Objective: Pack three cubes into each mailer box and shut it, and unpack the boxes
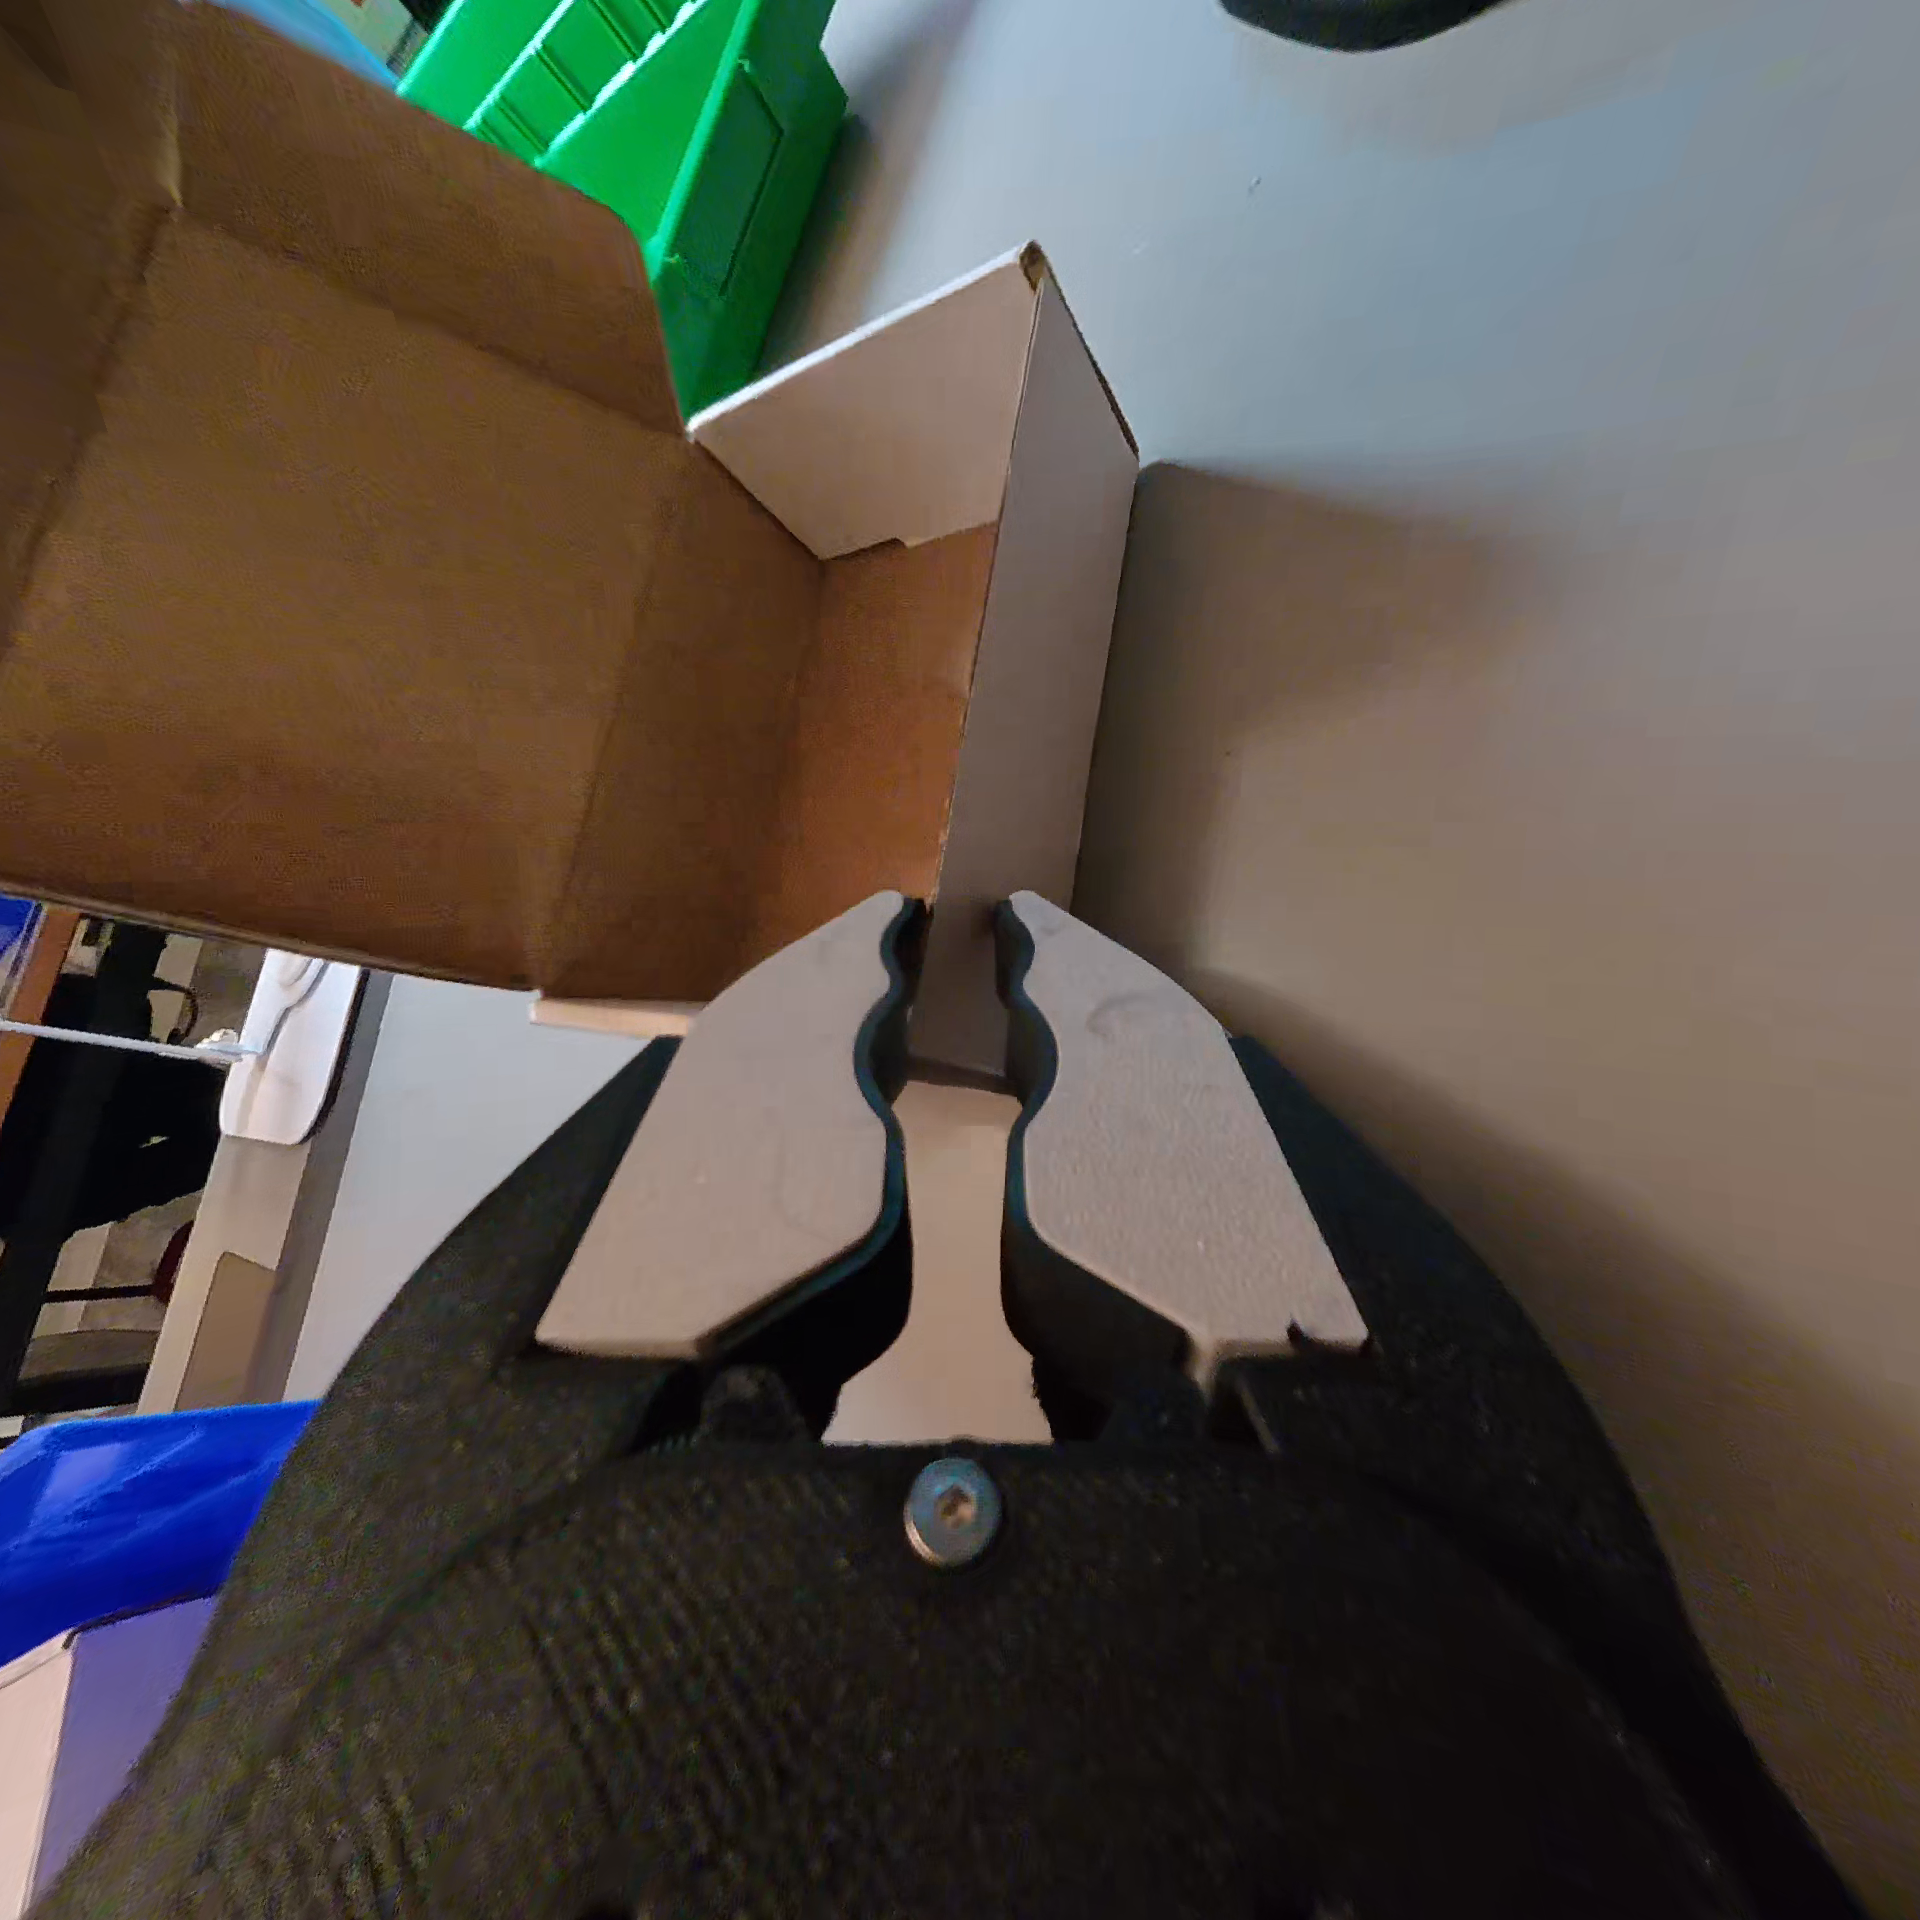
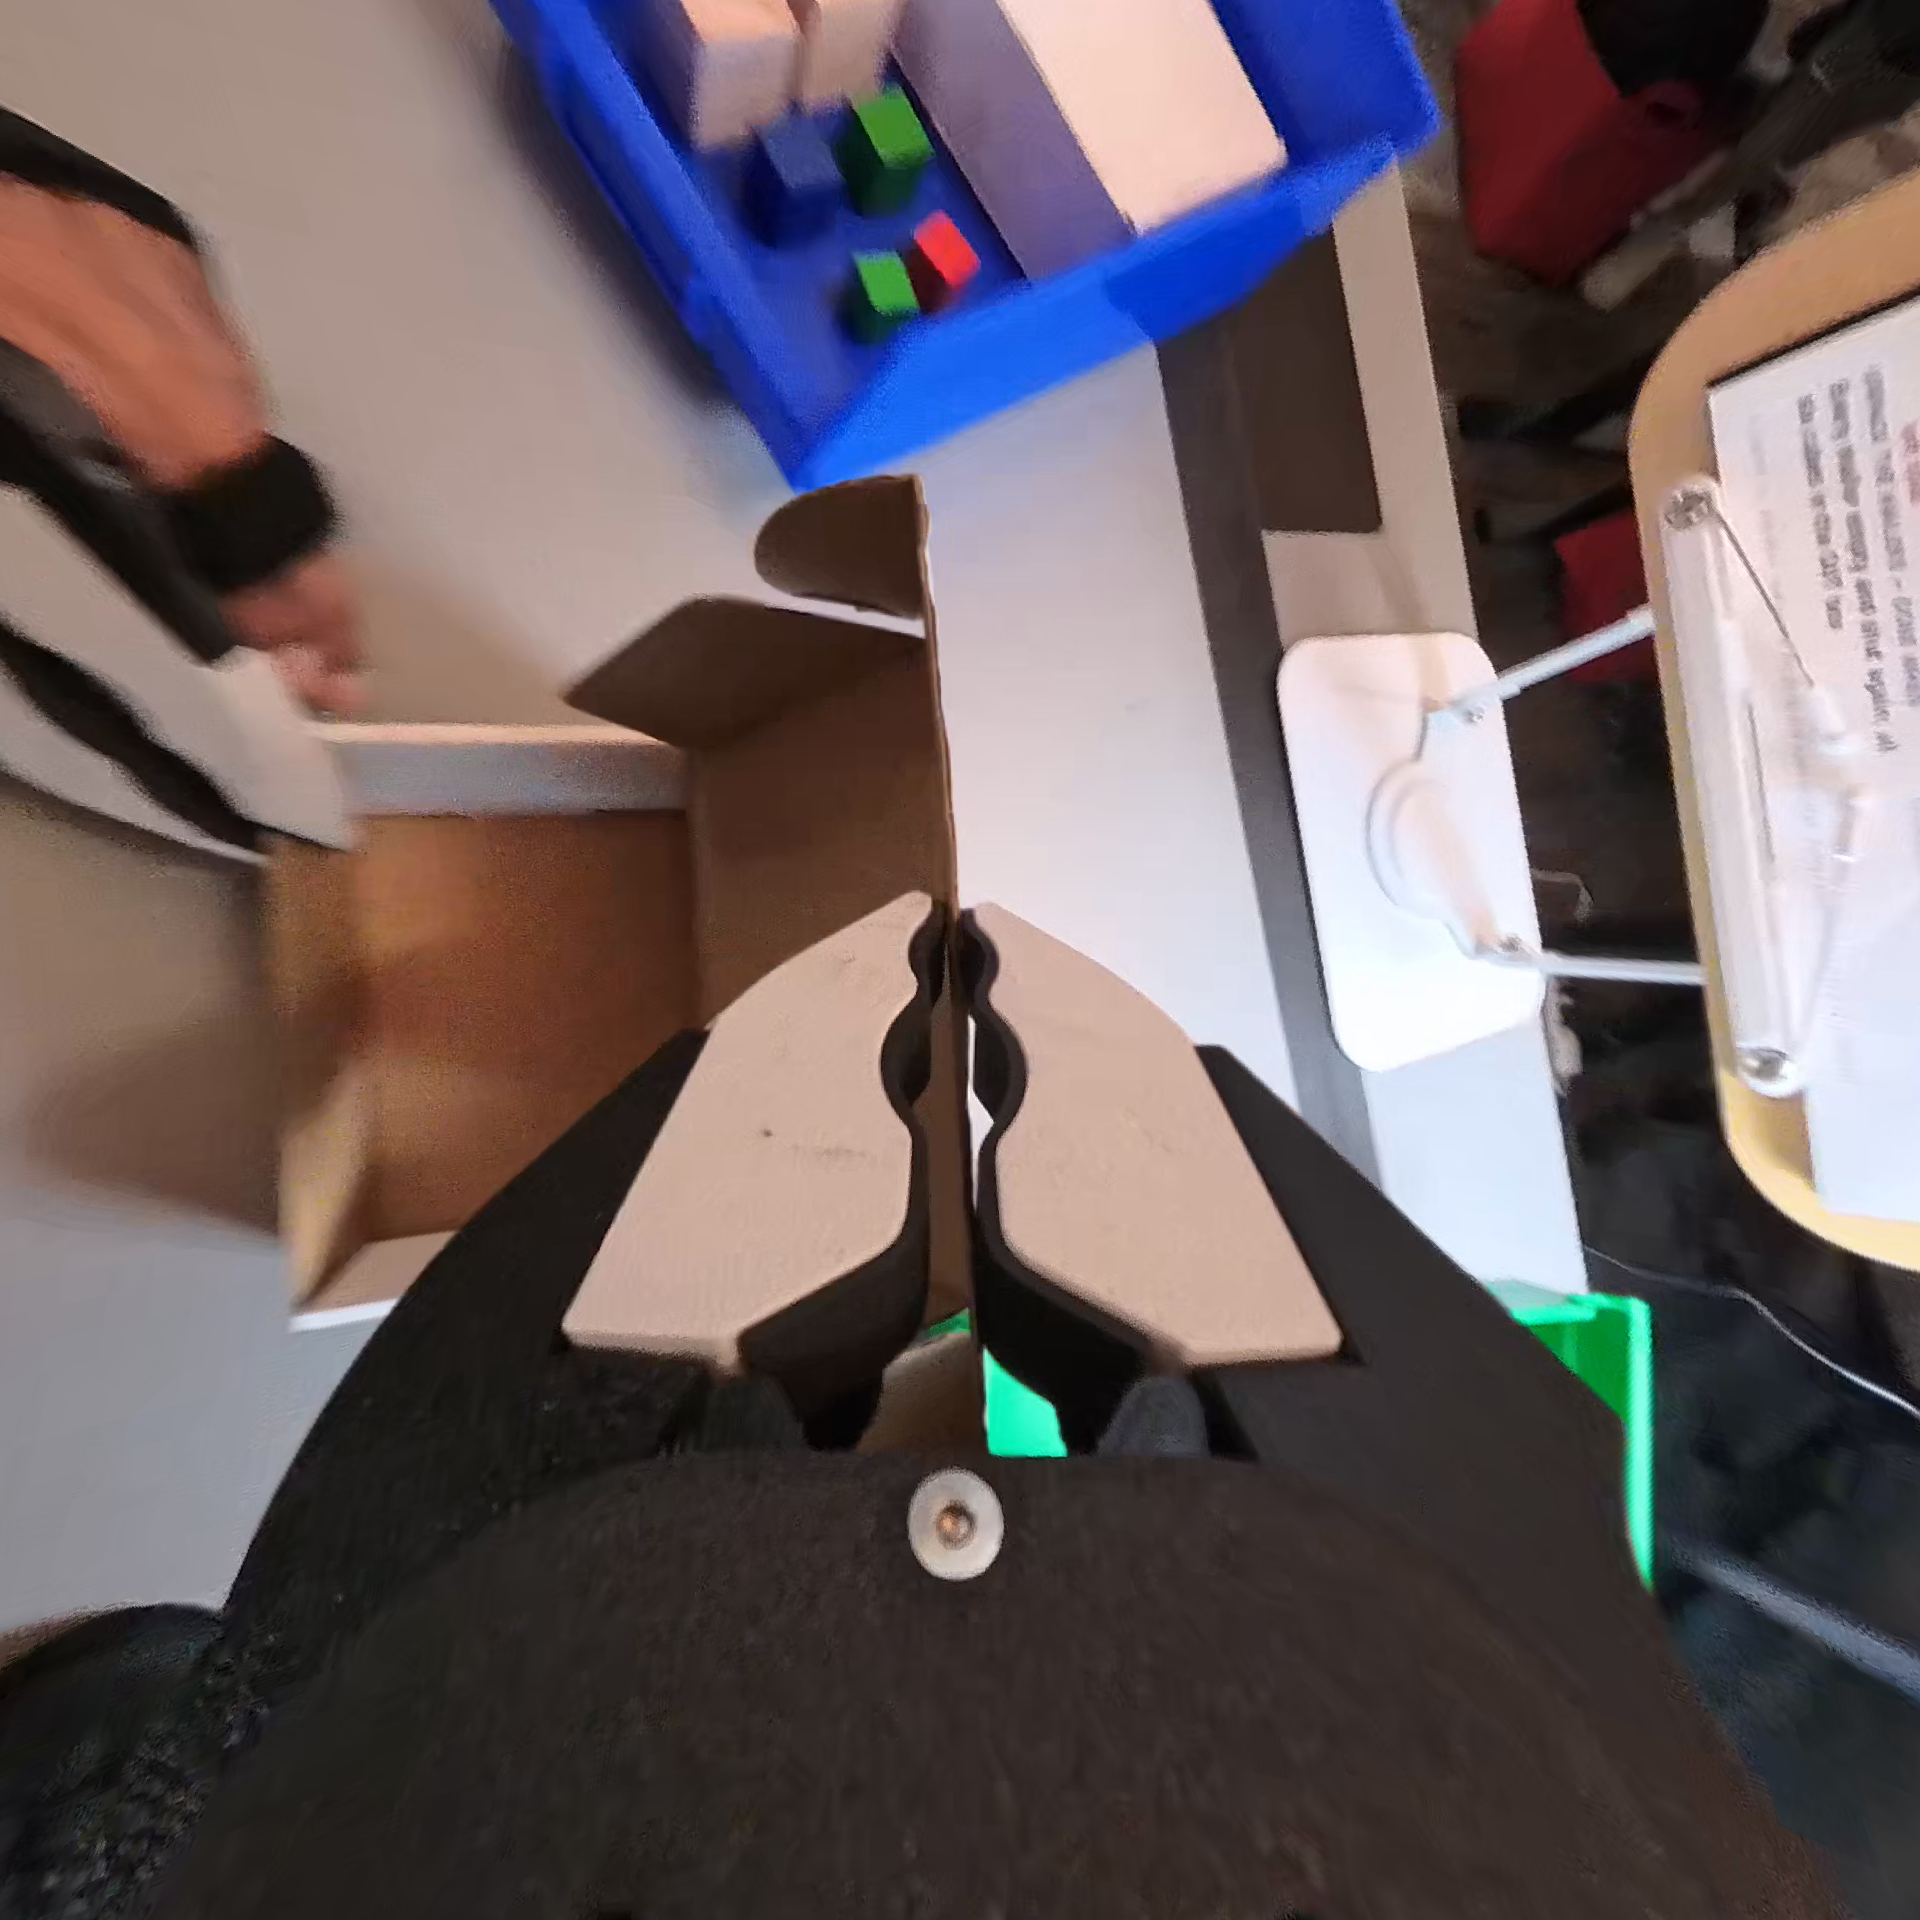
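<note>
I have my left gripper (image 1: 961, 914) pinched on the open mailer box (image 1: 416, 644)'s white side wall at frame centre to steady it, while my right gripper (image 2: 953, 920) clamps its upright brown lid flap (image 2: 831, 748), keeping it open below the cubes (image 2: 883, 197) in the blue bin (image 2: 1039, 343) at top.

Person's hand (image 2: 156, 343) motion-blurred; mailer box (image 1: 343, 582) cut off by left edge.

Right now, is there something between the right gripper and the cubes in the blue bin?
Yes. The right gripper is shut on the mailer box lid, whose flap rises directly before the blue bin with the cubes.
</note>
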`<state>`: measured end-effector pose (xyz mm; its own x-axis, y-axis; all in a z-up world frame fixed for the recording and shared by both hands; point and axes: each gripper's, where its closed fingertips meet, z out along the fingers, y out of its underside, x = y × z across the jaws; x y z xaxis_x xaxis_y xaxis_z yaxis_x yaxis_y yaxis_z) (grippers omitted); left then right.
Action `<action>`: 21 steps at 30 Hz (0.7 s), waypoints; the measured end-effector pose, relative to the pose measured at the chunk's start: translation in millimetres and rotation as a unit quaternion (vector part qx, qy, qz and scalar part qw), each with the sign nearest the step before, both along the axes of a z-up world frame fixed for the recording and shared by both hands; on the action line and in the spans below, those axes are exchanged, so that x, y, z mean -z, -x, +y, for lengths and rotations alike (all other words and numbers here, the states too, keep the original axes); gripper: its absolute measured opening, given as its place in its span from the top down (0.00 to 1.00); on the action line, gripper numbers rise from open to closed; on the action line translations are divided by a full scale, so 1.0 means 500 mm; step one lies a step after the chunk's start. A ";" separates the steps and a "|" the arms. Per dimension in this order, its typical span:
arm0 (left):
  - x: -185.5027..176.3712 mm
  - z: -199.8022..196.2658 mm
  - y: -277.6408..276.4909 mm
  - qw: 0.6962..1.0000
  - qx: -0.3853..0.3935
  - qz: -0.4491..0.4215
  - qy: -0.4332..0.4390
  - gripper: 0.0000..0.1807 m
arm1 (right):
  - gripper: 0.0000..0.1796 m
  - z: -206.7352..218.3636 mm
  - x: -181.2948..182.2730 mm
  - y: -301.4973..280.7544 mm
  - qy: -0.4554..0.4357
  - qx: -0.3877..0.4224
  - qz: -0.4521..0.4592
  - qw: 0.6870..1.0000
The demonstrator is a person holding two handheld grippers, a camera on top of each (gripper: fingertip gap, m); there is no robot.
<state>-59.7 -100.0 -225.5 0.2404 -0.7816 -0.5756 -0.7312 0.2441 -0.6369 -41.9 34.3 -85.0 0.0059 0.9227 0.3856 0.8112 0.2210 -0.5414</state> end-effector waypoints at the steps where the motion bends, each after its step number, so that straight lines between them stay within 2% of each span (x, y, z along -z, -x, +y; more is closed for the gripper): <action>1: 0.000 -0.003 -0.003 1.000 0.002 0.001 0.000 0.93 | 0.99 0.027 0.015 0.000 -0.014 0.009 -0.023 1.000; 6: -0.001 -0.010 -0.010 1.000 0.007 -0.003 0.002 0.93 | 0.98 0.115 0.134 0.008 -0.040 0.025 -0.124 0.991; 10: -0.005 -0.014 -0.013 1.000 0.012 -0.023 0.015 0.93 | 0.95 0.132 0.223 0.017 -0.038 0.024 -0.175 0.984; 13: -0.007 -0.019 -0.016 0.999 0.018 -0.034 0.024 0.94 | 0.93 0.133 0.260 0.019 -0.031 0.031 -0.192 0.981; 17: -0.012 -0.027 -0.024 0.997 0.022 -0.054 0.041 0.94 | 0.89 0.135 0.261 0.022 -0.030 0.040 -0.177 0.983; 21: -0.016 -0.033 -0.026 0.995 0.031 -0.075 0.065 0.90 | 0.84 0.115 0.188 0.039 -0.011 0.045 -0.092 0.995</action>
<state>-46.8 -116.4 -217.3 0.2649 -0.8633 -0.4297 -0.6120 0.1939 -0.7668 -61.7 92.0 -179.1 0.0158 0.9132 0.4071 0.9136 0.1523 -0.3771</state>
